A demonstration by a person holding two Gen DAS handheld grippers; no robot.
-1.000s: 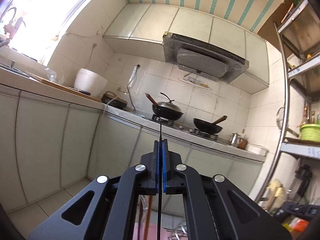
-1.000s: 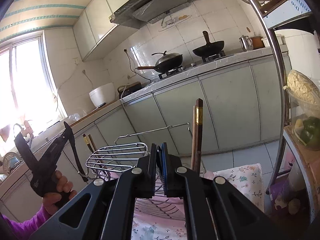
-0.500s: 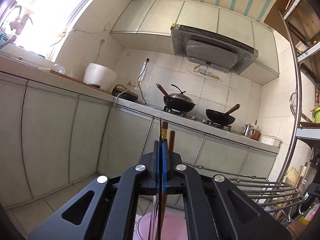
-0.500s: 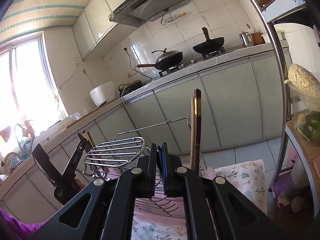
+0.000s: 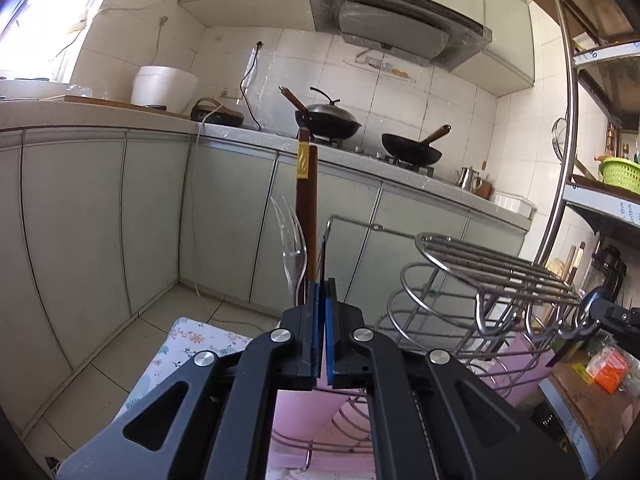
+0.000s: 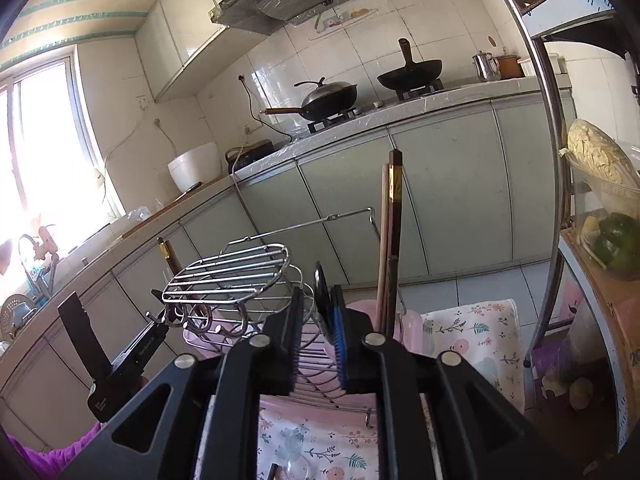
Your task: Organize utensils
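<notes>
The left gripper (image 5: 322, 292) pinches a thin black utensil, likely light, stiff and slippery, near its lower end; the right gripper's (image 6: 318, 312) jaws are opening off a dark flat utensil.

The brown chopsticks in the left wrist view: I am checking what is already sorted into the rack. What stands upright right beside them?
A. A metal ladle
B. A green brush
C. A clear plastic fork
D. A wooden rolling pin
C: a clear plastic fork stands upright, tines up, just left of the brown chopsticks, beyond the left gripper.
</notes>
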